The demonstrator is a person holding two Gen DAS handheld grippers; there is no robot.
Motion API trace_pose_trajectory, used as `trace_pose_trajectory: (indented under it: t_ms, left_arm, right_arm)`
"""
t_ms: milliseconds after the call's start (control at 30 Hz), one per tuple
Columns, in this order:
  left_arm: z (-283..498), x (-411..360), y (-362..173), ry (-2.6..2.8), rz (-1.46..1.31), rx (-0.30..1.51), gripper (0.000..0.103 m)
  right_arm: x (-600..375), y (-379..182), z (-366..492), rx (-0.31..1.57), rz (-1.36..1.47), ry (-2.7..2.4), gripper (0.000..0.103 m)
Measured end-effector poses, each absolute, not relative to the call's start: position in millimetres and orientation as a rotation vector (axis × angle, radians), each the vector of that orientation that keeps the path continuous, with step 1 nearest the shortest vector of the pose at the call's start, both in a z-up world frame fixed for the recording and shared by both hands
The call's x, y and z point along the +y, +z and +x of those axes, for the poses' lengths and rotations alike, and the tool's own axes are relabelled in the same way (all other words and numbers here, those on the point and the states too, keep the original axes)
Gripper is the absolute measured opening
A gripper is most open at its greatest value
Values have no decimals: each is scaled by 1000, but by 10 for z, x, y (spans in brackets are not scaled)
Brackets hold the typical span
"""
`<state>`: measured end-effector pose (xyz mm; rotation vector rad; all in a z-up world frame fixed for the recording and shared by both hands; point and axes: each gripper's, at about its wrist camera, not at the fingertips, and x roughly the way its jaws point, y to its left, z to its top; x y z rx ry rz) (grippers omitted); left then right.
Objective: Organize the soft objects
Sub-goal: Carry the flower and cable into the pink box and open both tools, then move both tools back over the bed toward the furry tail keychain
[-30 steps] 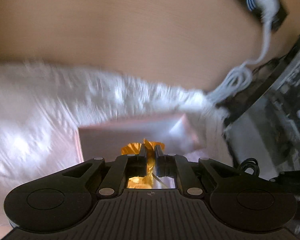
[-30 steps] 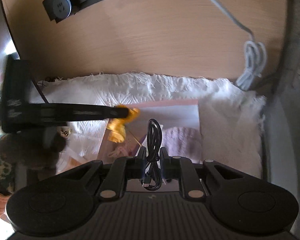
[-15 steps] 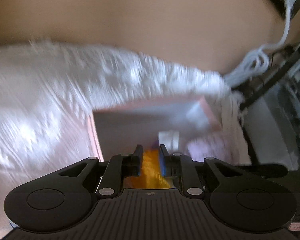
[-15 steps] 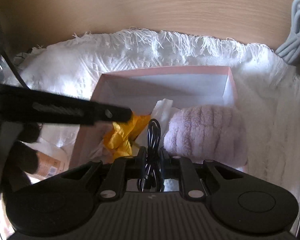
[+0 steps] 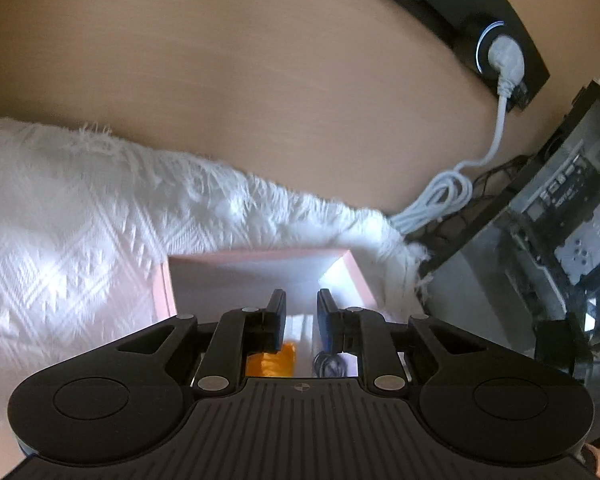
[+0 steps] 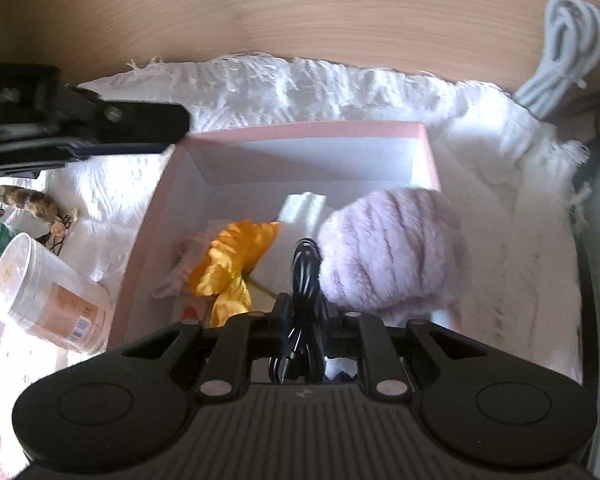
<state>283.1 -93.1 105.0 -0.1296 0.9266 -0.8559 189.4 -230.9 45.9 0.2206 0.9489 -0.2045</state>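
Right tongs (image 6: 303, 314) clamped on a black cable bundle (image 6: 305, 280), which we hold over the near edge of the pink box (image 6: 300, 130). Left tongs (image 5: 301, 314) apart, nothing between them; in the right wrist view we see them as a dark arm (image 6: 140, 122) over the box's far-left corner.

Inside the box, near side: orange fabric flower (image 6: 232, 264) lying on the white floor, a pale crumpled cloth bit (image 6: 188, 256) just left of it and touching. Lilac fluffy ball (image 6: 388, 248) sits at the right side, against the right wall, just beside the cable. Through the left tongs we see the flower (image 5: 271, 362) and the cable (image 5: 328, 364) below.

Box sits on a white fringed cloth (image 6: 340, 84) on the desk (image 6: 300, 12). Left of the box on the cloth: a white tub with orange label (image 6: 48, 292) lying tilted, some small patterned thing behind it, can't tell what.

Far: coiled white cord (image 6: 568, 44) at the cloth's far-right corner, running up to a black power strip (image 5: 460, 4)
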Motion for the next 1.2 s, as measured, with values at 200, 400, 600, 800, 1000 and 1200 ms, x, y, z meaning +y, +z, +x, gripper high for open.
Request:
trace_pose_trajectory:
  t_ms: [200,400,600,800,1000,1200]
  left_arm:
    - [2572,-951,1028,-870,-16,928,19]
    - [2392,-571,1102,-858,-33,888,19]
    - [2384,113,1332,-767,-65,783,19]
    - [2522,1026,1454,-601,-101,717,19]
    - [2618,1951,1571,-439,-106,671,19]
    - [2728,2700,1672,-322,-103,639,19]
  right_arm:
    - [-2394,472,1740,953,269,-195,21]
    - [-2408,795,1586,884,313,-190,44]
    - [-2330,1344,1593,777,344,-171,46]
    - [-1794,1684,1807,739,306,-94,46]
    - [-975,1860,2213,725,306,24,46]
    - [-108,2015,2552,741,283,155,46]
